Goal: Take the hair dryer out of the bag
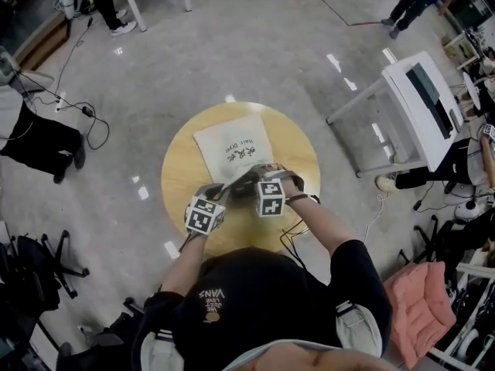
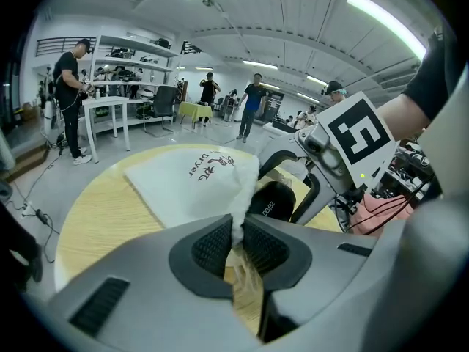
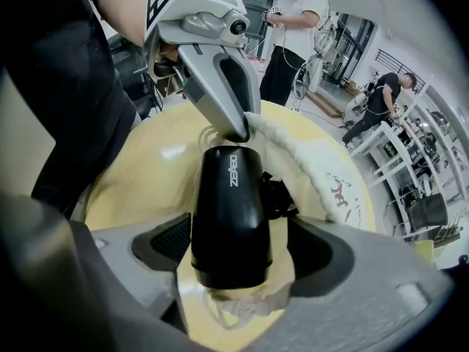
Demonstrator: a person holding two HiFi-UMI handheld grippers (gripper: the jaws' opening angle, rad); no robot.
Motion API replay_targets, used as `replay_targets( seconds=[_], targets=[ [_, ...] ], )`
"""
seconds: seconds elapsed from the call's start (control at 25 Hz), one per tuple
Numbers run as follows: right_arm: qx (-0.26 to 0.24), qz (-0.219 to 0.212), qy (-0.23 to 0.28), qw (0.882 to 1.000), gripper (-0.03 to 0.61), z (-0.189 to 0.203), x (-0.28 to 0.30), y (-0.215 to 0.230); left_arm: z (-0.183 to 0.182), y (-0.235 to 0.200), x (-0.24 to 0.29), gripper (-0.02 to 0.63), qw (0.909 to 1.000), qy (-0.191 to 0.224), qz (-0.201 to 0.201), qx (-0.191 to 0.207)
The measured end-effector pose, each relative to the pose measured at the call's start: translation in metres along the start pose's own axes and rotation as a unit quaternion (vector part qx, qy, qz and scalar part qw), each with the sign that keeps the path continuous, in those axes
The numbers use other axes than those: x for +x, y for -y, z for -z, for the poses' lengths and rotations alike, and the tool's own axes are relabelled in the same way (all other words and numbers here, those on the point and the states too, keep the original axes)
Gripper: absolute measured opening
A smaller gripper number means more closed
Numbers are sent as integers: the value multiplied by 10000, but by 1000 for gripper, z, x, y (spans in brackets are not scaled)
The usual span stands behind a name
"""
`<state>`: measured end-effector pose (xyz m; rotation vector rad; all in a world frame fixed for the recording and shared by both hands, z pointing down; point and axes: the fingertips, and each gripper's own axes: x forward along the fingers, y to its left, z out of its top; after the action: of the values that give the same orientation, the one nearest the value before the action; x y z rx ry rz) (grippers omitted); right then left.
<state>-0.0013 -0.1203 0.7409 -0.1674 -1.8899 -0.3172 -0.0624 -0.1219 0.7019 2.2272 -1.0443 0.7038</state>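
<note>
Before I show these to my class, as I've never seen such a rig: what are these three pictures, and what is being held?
There is no robot here: a person holds a two-jaw gripper in each hand. One picture looks down from a camera on the person's head. The other two come from cameras riding on the grippers, each looking along its own jaws. On the round wooden table lies a white cloth bag. The left gripper pinches the bag's edge. The right gripper has its jaws open around a black hair dryer at the bag's mouth, not yet pressing on it.
</note>
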Motion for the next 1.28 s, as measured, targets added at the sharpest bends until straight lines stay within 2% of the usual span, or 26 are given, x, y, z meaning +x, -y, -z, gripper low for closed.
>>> replay_targets(
  seconds=[0.28, 0.48, 1.28],
  targets=[
    [6, -201, 7, 9998, 408, -5, 2, 1, 0, -5, 1, 49, 10000, 60, -28, -66],
    [-45, -438, -297, 9986, 408, 5, 9, -4, -2, -7, 3, 49, 9999, 72, -43, -105],
    [214, -596, -332, 9974, 385, -1, 22, -1, 0, -10, 9, 50, 9999, 62, -15, -157]
  ],
)
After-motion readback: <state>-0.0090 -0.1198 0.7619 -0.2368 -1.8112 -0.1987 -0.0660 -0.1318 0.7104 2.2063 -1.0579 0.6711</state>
